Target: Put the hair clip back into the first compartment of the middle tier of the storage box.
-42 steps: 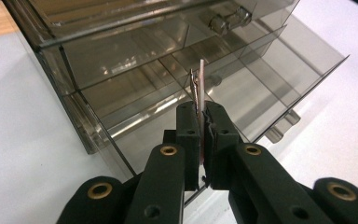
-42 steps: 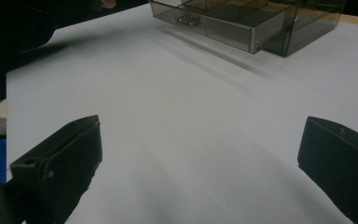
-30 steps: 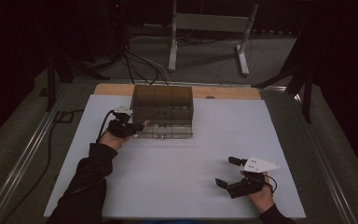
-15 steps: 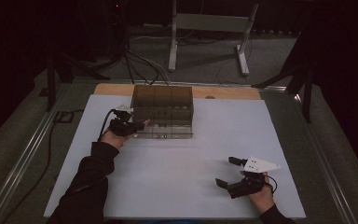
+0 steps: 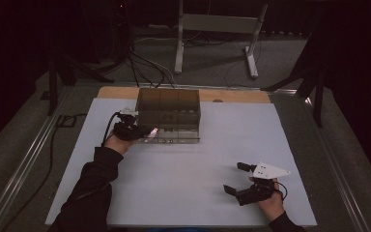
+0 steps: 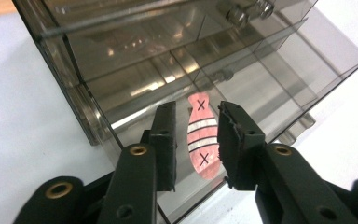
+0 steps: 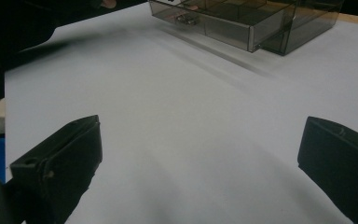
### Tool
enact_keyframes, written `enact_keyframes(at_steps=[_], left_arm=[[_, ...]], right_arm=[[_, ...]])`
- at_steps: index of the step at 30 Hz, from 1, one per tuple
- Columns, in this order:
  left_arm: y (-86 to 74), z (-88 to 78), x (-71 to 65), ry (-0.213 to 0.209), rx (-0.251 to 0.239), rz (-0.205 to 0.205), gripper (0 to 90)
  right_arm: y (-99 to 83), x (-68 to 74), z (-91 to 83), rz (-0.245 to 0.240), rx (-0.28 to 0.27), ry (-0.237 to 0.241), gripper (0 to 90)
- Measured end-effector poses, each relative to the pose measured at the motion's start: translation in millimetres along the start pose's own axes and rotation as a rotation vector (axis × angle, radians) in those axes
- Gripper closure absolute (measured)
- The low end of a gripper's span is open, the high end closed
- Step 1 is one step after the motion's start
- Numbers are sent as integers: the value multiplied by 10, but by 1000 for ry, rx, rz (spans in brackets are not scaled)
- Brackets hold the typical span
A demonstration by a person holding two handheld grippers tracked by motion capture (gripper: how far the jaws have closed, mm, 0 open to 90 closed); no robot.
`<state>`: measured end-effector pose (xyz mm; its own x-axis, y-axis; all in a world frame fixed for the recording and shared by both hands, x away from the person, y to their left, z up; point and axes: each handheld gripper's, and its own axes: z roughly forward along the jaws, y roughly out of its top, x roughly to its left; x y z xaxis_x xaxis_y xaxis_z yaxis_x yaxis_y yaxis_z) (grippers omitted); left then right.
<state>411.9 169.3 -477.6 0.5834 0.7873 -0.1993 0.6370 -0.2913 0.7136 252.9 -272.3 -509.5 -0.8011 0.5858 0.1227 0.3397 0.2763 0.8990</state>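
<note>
A smoky see-through drawer cabinet [image 5: 169,108] stands at the back of the white table [image 5: 188,169]. Its lower drawer [image 6: 270,88] is pulled out. A pink fish-shaped piece [image 6: 200,140] with white stripes and two black X marks lies in that drawer. My left gripper [image 6: 198,112] reaches into the drawer at the cabinet's front left corner [image 5: 142,131]. Its jaws have just been opening and flank the fish with a narrow gap on each side. Near the table's front right, my right gripper [image 5: 235,177] stands wide open over bare table [image 7: 200,135].
Metal screws [image 6: 247,11] lie in an upper compartment of the cabinet. A wooden strip [image 5: 232,95] runs behind the cabinet at the table's far edge. A metal stand [image 5: 212,29] and cables [image 5: 145,63] are on the floor beyond.
</note>
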Motion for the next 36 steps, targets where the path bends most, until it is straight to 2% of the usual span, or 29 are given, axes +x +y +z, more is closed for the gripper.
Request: enact_keyframes(at_steps=[5, 14, 26, 32, 36], left_arm=[[23, -56, -32, 5, -25, 8, 598], [27, -98, -63, 0, -41, 28, 513], [33, -121, -102, -10, -48, 46, 286], [38, -145, -122, -26, -64, 45, 183], [42, -159, -146, -60, -65, 71, 114]], right_arm=[[0, 0, -1, 0, 0, 0, 0], [-2, 0, 0, 2, -1, 0, 0], [-4, -5, 5, 4, 2, 1, 0], [-6, -3, 2, 6, 3, 1, 0], [-5, -10, 5, 9, 2, 5, 0]])
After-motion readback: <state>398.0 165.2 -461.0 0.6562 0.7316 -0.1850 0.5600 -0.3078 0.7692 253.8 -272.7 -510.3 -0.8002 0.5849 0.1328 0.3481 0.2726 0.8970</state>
